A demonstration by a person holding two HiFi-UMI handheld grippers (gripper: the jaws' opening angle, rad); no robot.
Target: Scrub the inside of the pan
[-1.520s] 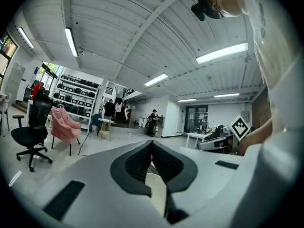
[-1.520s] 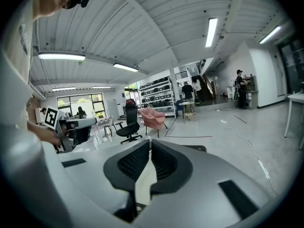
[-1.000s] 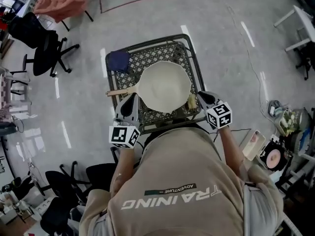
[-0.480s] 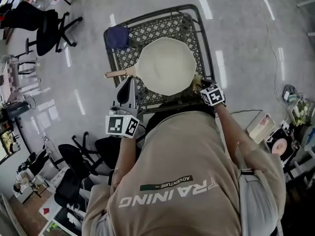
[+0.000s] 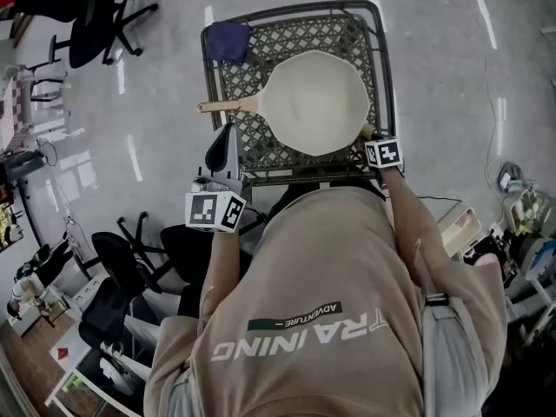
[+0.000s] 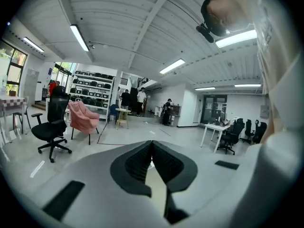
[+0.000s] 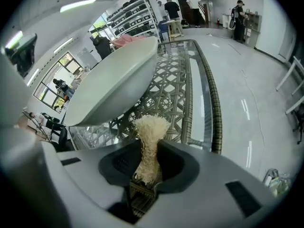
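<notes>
A cream pan (image 5: 314,102) with a pale wooden handle (image 5: 228,106) lies on a dark lattice table (image 5: 295,10). My right gripper (image 5: 373,135) sits at the pan's near right rim. Its jaws are closing, and they pinch a pale fibrous scrubber (image 7: 151,132) whose tuft sticks out past the right gripper (image 7: 148,151). In the right gripper view the pan (image 7: 114,80) looms just to the left of the tuft, apart from it. My left gripper (image 5: 231,135) hovers just on my side of the handle. Seen in its own view, the left gripper (image 6: 152,148) is shut with nothing in it and faces the room.
A dark blue cloth (image 5: 228,42) lies on the table's far left corner. The table's woven rim (image 7: 213,103) runs along the right of the scrubber. Black office chairs (image 5: 130,268) stand on the grey floor to my left. Boxes and cables (image 5: 512,207) lie at the right.
The right gripper has drawn in toward the pan's near right rim and now points more steeply down. The left gripper stays by the handle. The head view has shifted.
</notes>
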